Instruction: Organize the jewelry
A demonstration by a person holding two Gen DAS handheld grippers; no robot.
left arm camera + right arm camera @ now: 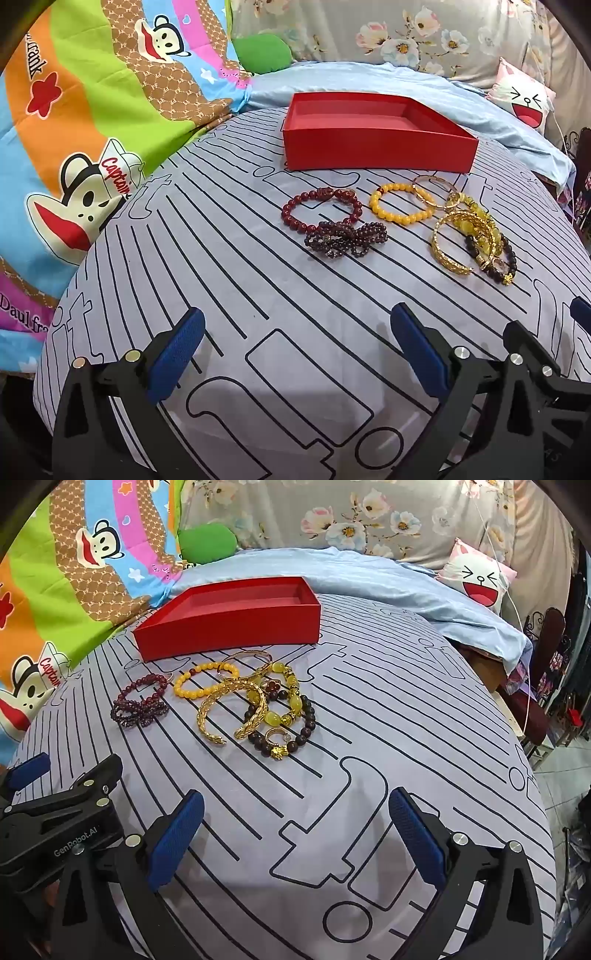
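An open red box [376, 147] [229, 627] stands empty at the far side of the striped grey bed cover [258, 288]. Before it lie loose bracelets: a dark red bead bracelet [285, 216], a coiled garnet bracelet [345, 240] [136, 709], a yellow bead bracelet [375, 199] [184, 692], a wide gold bangle [439, 251] [207, 709], and a dark bead bracelet [308, 716] tangled with yellow stones. My left gripper [295, 350] and right gripper [295, 834] hover side by side short of the pile, both open with nothing between their fingers.
A bright cartoon quilt [92, 110] is heaped along the left. Behind the box lie a light blue blanket [406, 587], a green cushion [207, 542] and a laughing-face pillow [476, 579]. On the right the bed ends, with a chair [546, 664] and tiled floor beyond.
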